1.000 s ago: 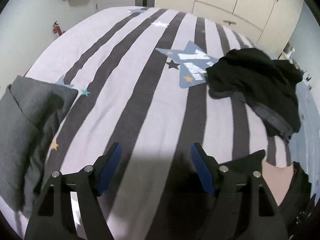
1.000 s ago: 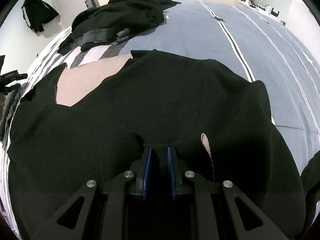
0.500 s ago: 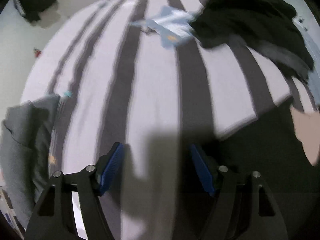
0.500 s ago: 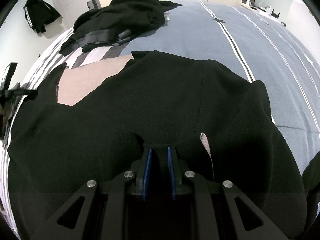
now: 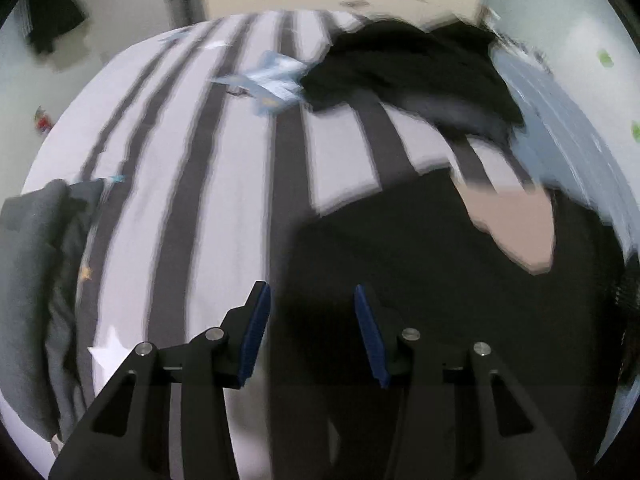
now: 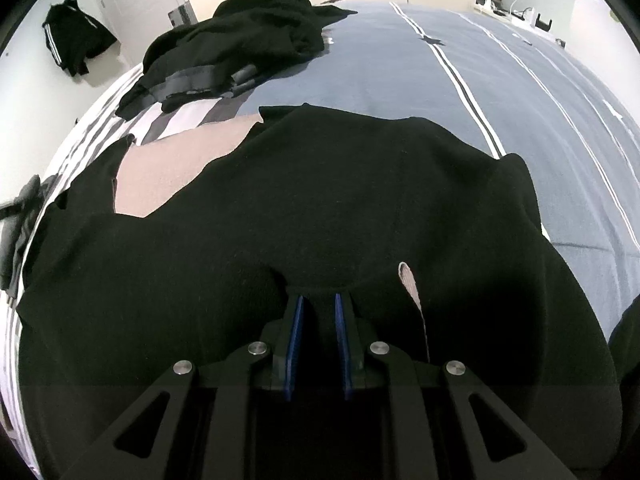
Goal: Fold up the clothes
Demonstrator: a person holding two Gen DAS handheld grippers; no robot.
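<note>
1. The black garment [image 6: 320, 200] lies spread on the bed [image 6: 500, 92], mostly flat, with a pale pink inner part [image 6: 168, 176] showing at its far left side. It is not folded yet, as far as I can see.
2. The right gripper [image 6: 318, 312] has its jaws nearly closed, and they pinch a small bunch of the near edge of the black garment.
3. The left gripper [image 5: 310, 320] is over the left edge of the same garment, where the black cloth meets the striped cover [image 5: 224, 184]. Its jaws are about half open. The picture is blurred, and I see no cloth pressed between the blue pads, so I judge that it holds nothing for now.
4. A second pile of dark clothes [image 6: 240, 44] waits further up the bed, and a grey folded piece [image 5: 36, 280] lies at the left edge.
5. My judgement: the task is at an early stage. One corner is gripped, the other corner must be taken, and then the folding can begin. The pile is also left to do.
</note>
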